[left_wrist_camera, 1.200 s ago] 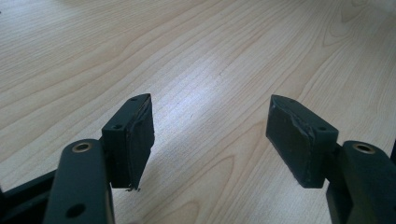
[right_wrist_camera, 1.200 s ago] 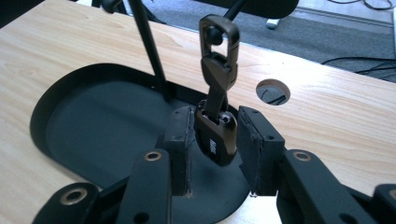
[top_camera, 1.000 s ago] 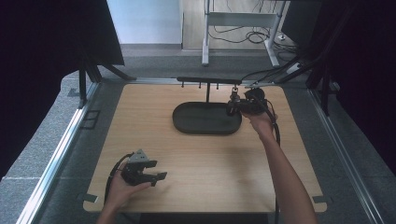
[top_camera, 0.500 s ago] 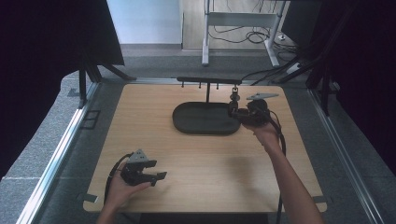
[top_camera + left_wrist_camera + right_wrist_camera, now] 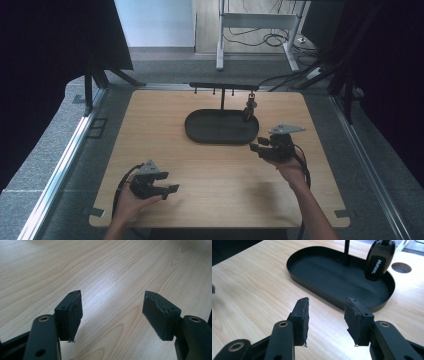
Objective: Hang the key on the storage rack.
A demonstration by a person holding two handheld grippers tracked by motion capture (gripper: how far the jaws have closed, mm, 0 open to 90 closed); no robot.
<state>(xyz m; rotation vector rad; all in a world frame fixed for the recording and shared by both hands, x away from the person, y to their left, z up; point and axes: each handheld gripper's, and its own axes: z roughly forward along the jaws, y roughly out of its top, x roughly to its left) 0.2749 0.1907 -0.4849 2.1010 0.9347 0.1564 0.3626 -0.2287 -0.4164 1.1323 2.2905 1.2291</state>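
Black and glossy, a small key-fob-shaped object (image 5: 379, 260) hangs from the thin dark metal rail (image 5: 223, 86) that stands on a post over the black oval metal tray (image 5: 319, 275). White lettering runs down its face; in the right gripper view it is too blurred to read with certainty. It hangs at the tray's right end in the high view, its lower end just above or touching the tray floor; I cannot tell which.

On the pale wooden surface (image 5: 210, 165) the right tool (image 5: 258, 148) sits just beside the tray's near right rim, held low with its jaws pointing left toward the tray. Its jaws stand apart, released, with nothing between the worn pads (image 5: 352, 317). The right hand (image 5: 290, 165) grips it from behind, forearm running in from the bottom edge, and a grey three-cornered plate tops it.

Well apart, near the surface's front left corner, the left tool (image 5: 167, 189) rests in the left hand (image 5: 131, 202), jaws pointing right. Its jaws are spread wide and released over bare wood grain. A round hole (image 5: 401, 267) is cut in the surface just beyond the tray.
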